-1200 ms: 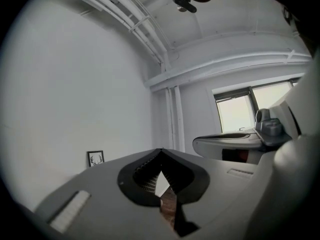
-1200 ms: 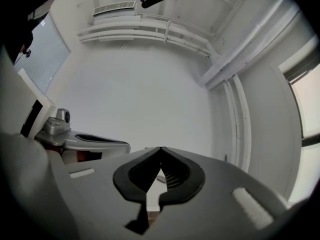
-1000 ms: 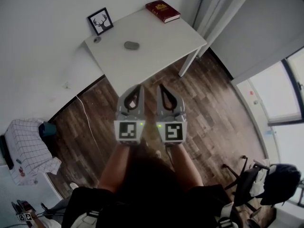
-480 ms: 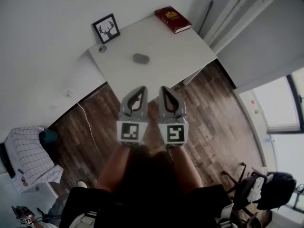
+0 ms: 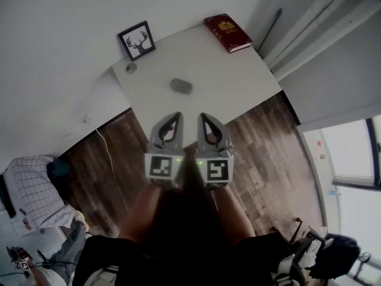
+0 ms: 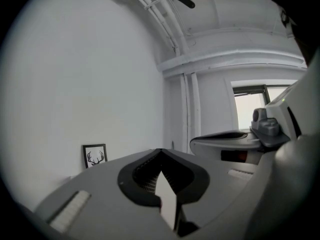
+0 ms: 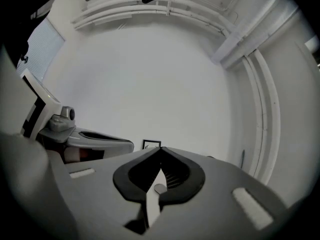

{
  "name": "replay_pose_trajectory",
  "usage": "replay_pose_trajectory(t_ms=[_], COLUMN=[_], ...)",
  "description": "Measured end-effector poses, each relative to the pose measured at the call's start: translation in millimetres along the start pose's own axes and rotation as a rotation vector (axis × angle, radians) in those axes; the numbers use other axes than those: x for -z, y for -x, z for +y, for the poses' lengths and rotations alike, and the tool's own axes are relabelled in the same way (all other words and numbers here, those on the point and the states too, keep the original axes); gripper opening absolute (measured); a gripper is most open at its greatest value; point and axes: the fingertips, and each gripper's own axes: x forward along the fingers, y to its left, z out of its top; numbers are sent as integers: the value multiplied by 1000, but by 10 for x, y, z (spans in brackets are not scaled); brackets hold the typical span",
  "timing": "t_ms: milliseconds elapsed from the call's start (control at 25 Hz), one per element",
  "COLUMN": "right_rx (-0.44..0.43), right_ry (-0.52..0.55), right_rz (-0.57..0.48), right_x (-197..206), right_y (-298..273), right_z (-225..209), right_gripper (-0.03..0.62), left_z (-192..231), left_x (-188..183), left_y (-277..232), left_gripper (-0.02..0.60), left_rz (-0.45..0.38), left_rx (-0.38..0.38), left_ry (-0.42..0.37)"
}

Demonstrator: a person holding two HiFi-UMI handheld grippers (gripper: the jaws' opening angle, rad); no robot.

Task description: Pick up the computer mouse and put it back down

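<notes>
Computer mouse (image 5: pixel 181 86) (small, details indistinct)

No words or numbers can be read anywhere. The red book (image 5: pixel 228 32) on the table has a gold mark on its cover, too small to read. The framed picture (image 5: pixel 136 40) shows only a drawing of antlers. The left cube (image 5: pixel 162 166) and the right cube (image 5: pixel 216 170) carry black-and-white square patterns, not letters.
</notes>
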Motion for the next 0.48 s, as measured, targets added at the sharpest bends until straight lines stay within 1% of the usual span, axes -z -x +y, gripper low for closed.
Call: replay_pose_trajectory(t_ms=[160,280,360,480], right_rx=[-78,-139,-161,-186], right_ry=[-33,-27,-28,-62], right_rz=[18,25,10,34], right_x=[198,289,314,416], right_y=[-458,-832,-1060,-1298], right_z=[-190,-366,-517,-671], right_gripper=[14,14,14,14], left_z=[182,309,343,412], left_x=[88,165,240,398], left_y=[-481,-815,-1025,-1261], left_gripper=[0,0,0,0], left_rz=[31,75,104,141], left_rx=[-46,-93,-115,-146], left_ry=[-16,-16,-8,0])
